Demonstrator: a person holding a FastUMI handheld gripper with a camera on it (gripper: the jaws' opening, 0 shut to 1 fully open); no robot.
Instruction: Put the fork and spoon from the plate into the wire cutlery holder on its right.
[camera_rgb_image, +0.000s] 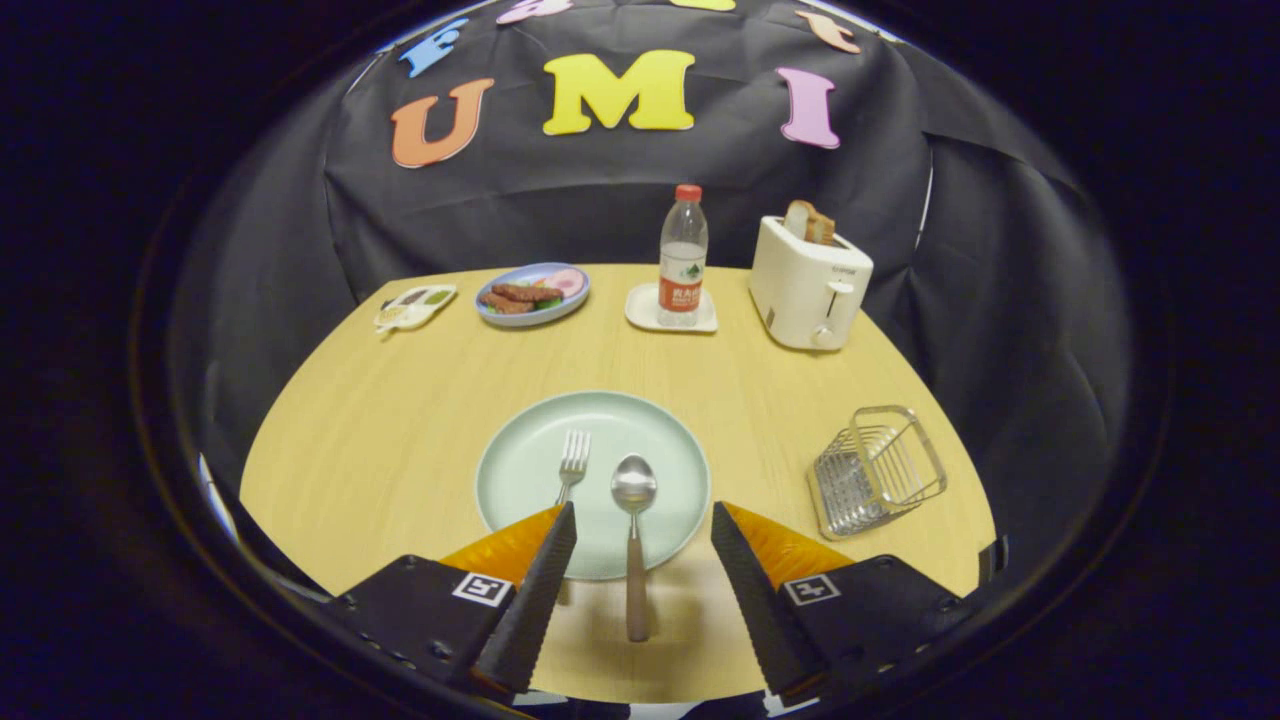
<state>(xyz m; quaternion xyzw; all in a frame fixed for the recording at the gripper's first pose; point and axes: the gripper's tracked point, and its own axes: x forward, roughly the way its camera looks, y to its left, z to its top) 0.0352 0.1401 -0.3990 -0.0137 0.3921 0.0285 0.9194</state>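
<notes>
A pale green plate (520, 470) lies on the wooden table just ahead of my fingers. On it rest a silver fork (573, 462) and, to its right, a silver spoon (634, 490) whose brown handle runs back over the plate's near rim, between my fingers. My gripper (643, 517) is open above the near rim; the left fingertip covers the fork's handle, and the spoon's handle lies in the gap without being touched. The wire cutlery holder (878, 470) stands to the right of the plate, tilted, with nothing seen inside.
At the far side of the table stand a white toaster (808, 285) with bread in it, a water bottle (683, 257) on a small white tray, a blue plate of food (534, 292) and a small white dish (414, 306). The table's near edge lies under my fingers.
</notes>
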